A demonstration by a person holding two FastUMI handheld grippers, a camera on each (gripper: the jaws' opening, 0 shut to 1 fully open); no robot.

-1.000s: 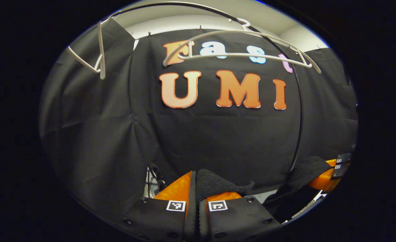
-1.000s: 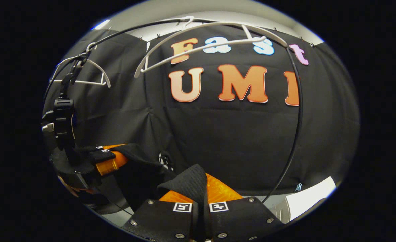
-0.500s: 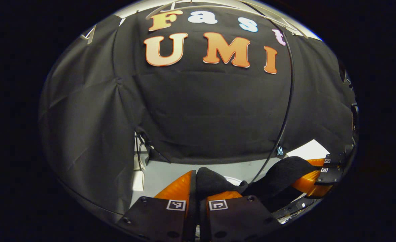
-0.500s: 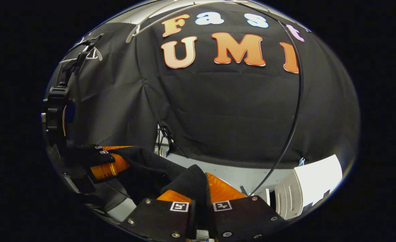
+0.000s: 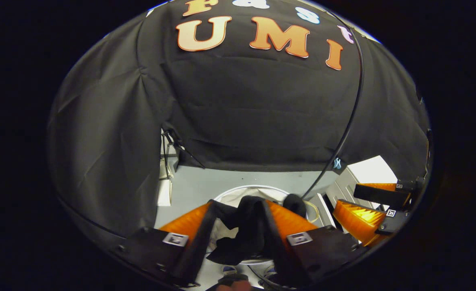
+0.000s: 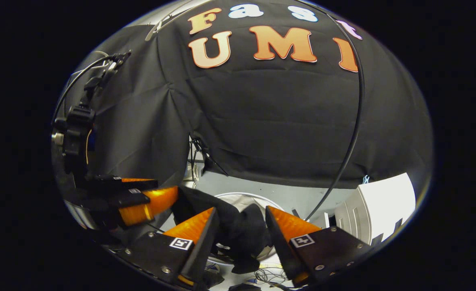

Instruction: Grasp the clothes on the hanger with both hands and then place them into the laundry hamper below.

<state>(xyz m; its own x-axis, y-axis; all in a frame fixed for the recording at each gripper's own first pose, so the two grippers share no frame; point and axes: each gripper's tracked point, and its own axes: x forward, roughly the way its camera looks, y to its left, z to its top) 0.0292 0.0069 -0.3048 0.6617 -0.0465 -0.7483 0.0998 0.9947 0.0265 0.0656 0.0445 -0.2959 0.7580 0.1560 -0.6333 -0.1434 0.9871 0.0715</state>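
Observation:
The black garment (image 5: 244, 226) hangs loose between the spread fingers of my left gripper (image 5: 238, 202), which is open. It droops over the round white hamper (image 5: 230, 193) on the grey floor below. In the right gripper view the same black garment (image 6: 232, 228) sags between the parted fingers of my right gripper (image 6: 240, 210), also open, above the hamper rim (image 6: 238, 196). Neither gripper presses on the cloth. The right gripper (image 5: 345, 197) appears open at the right of the left gripper view. At the left of the right gripper view is the left gripper (image 6: 167, 188), a fold of cloth beside its fingertip.
A thin black rack pole (image 5: 353, 109) curves down to the floor just behind the hamper, also seen as the pole (image 6: 355, 121). A white slatted unit (image 6: 383, 206) stands to the right. A stand with cables (image 5: 168, 149) sits in the gap of the wall cloth.
Both grippers have dropped from hanger height down to the hamper and have opened. The black garment, pinched in both before, now hangs loose between the fingers. The white hangers have left the views.

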